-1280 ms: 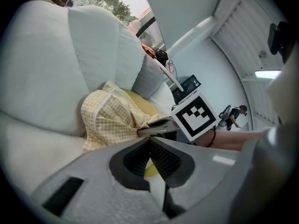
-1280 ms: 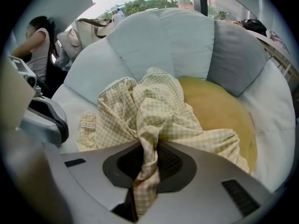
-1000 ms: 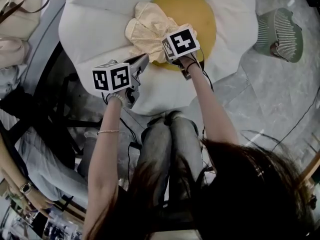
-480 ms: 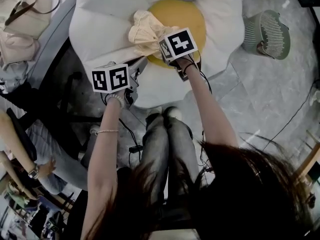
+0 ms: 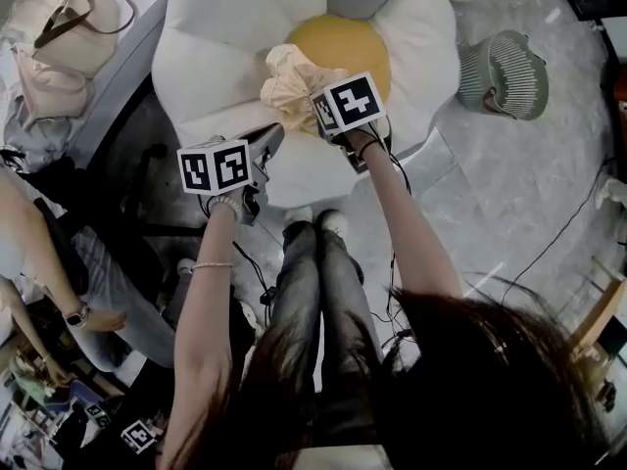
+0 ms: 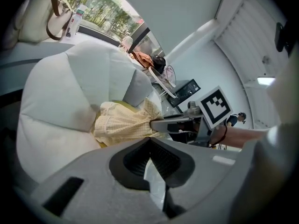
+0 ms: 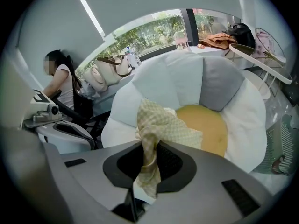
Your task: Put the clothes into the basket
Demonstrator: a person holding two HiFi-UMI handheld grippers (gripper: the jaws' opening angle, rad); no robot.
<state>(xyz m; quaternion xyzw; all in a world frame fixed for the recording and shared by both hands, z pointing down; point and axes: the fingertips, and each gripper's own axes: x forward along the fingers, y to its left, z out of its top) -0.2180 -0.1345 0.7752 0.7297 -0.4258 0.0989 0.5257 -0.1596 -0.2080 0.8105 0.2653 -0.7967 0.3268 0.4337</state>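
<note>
A pale yellow checked garment (image 5: 286,74) hangs bunched above the yellow middle of a white flower-shaped cushion (image 5: 220,57). My right gripper (image 5: 315,104) is shut on a fold of it; in the right gripper view the cloth (image 7: 161,122) runs down between the pads. My left gripper (image 5: 268,137) hovers just to the left of the garment, jaws together and empty. In the left gripper view the garment (image 6: 122,122) lies ahead of the left gripper (image 6: 149,141). A green slatted basket (image 5: 505,62) lies on the floor at the far right.
Handbags (image 5: 69,37) rest on a ledge at the top left. A seated person (image 5: 59,262) is close on the left. Cables (image 5: 578,218) trail over the marble floor at right. My own legs (image 5: 313,282) stand just in front of the cushion.
Both grippers have risen away from the cushion. The garment came up with the right gripper and now hangs more gathered. The cushion and basket look smaller and farther below.
</note>
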